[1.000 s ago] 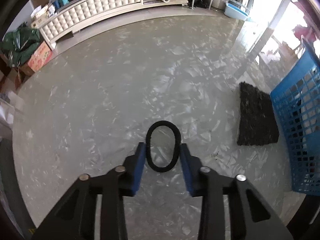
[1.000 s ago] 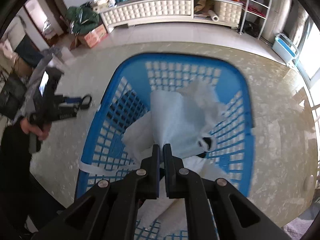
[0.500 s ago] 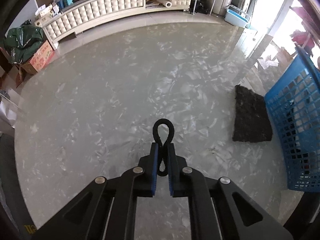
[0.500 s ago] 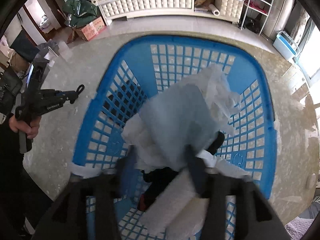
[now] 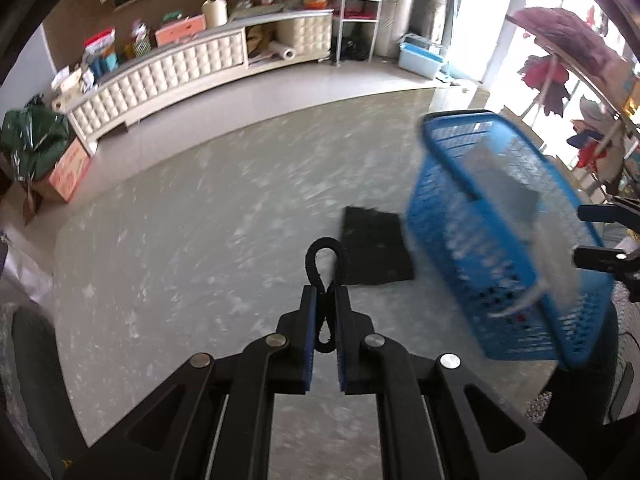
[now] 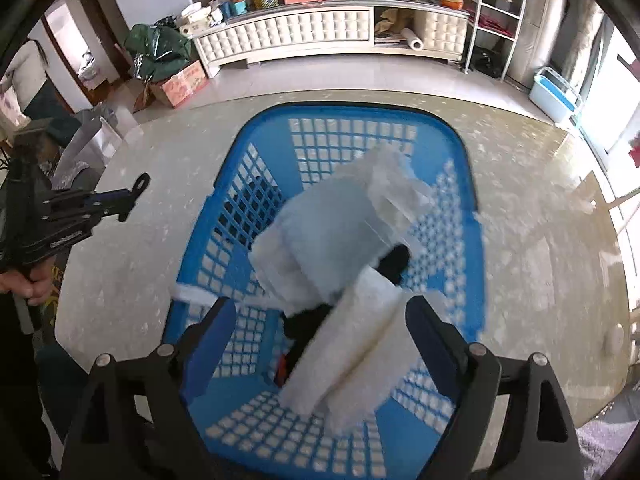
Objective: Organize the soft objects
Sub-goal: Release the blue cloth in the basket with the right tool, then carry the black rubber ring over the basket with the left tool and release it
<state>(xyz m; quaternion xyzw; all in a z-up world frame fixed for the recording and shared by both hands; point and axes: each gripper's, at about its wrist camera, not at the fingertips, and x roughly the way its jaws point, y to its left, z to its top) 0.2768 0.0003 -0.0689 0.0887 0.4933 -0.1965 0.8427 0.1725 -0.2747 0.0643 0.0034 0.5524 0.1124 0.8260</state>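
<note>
My left gripper (image 5: 325, 300) is shut on a black hair band (image 5: 323, 258), pinched into a loop and held above the grey floor. It also shows at the left of the right wrist view (image 6: 138, 186). The blue basket (image 5: 448, 216) stands to its right. A black cloth (image 5: 374, 246) lies flat on the floor by the basket. My right gripper (image 6: 318, 330) is open over the basket (image 6: 464, 168). A white and pale blue cloth (image 6: 332, 236) lies in the basket below it, over some dark items.
A long white tufted cabinet (image 5: 180, 72) runs along the far wall with clutter on top. A green bag on a cardboard box (image 6: 168, 68) stands at the left. A metal shelf rack (image 6: 494, 20) and a pale blue bin (image 6: 556, 94) stand at the right.
My left gripper closed on the hair band, lifted it and swung right toward the basket. My right gripper opened and let go of the white cloth, which dropped into the basket.
</note>
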